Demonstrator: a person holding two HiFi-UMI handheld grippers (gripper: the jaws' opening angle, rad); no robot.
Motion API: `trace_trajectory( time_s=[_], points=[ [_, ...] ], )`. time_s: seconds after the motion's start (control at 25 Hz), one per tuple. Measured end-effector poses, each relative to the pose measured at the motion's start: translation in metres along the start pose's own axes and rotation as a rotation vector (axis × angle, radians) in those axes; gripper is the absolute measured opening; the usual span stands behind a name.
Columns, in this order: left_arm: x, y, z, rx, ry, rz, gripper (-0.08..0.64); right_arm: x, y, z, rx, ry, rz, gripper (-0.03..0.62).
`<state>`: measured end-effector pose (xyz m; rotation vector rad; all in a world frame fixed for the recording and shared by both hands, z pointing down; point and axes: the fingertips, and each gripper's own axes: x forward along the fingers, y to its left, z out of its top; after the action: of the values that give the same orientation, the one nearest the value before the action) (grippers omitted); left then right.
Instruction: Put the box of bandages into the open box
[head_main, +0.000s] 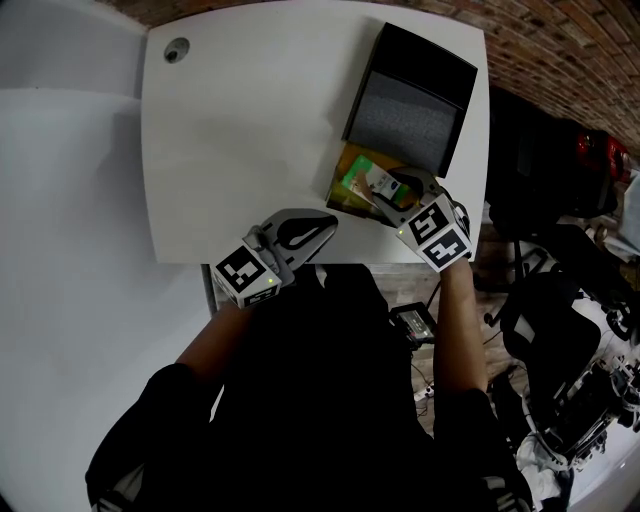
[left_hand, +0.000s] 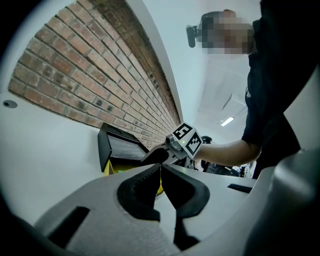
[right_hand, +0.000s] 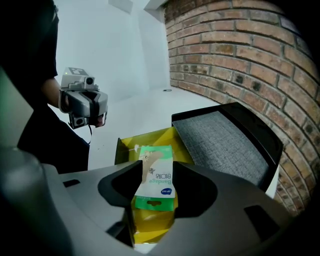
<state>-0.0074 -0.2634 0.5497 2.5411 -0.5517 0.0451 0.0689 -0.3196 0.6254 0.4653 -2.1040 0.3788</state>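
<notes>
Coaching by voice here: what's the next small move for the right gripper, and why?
Probably lower the right gripper a little, then release: its jaws grip the green-and-white cardboard bandage box, which hangs over the open yellow cardboard box.

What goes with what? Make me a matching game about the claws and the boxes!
Things:
1. box of bandages
2. left claw
3. open box
4. lid lining

Matches:
A. grey
B. shut, holding nothing
C. gripped by the right claw
D. yellow inside

Pairs: 1-C, 2-B, 3-D, 4-A
</notes>
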Motion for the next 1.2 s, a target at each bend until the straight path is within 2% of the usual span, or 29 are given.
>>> trace_trajectory(
  time_s=[0.2,0.44,0.8,1.2],
  points=[
    [-0.007,0.006,0.011,0.013,-0.017,0.035,0.017,-0.008,0.003,0.010,-0.007,-0.030,-0.012,0.189],
    [-0.020,0.007,0.024,0.037,-0.038,0.065,0.017,-0.028,0.010,0.027,-0.022,-0.104,-0.050,0.132],
    [-0.013,-0.015,0.045,0.069,-0.051,0.025,0.017,-0.070,0.015,0.063,-0.032,-0.240,-0.109,0.044],
    [-0.006,-0.040,0.080,0.152,-0.071,-0.009,0.017,-0.150,0.024,0.103,-0.058,-0.447,-0.213,0.012]
  ],
)
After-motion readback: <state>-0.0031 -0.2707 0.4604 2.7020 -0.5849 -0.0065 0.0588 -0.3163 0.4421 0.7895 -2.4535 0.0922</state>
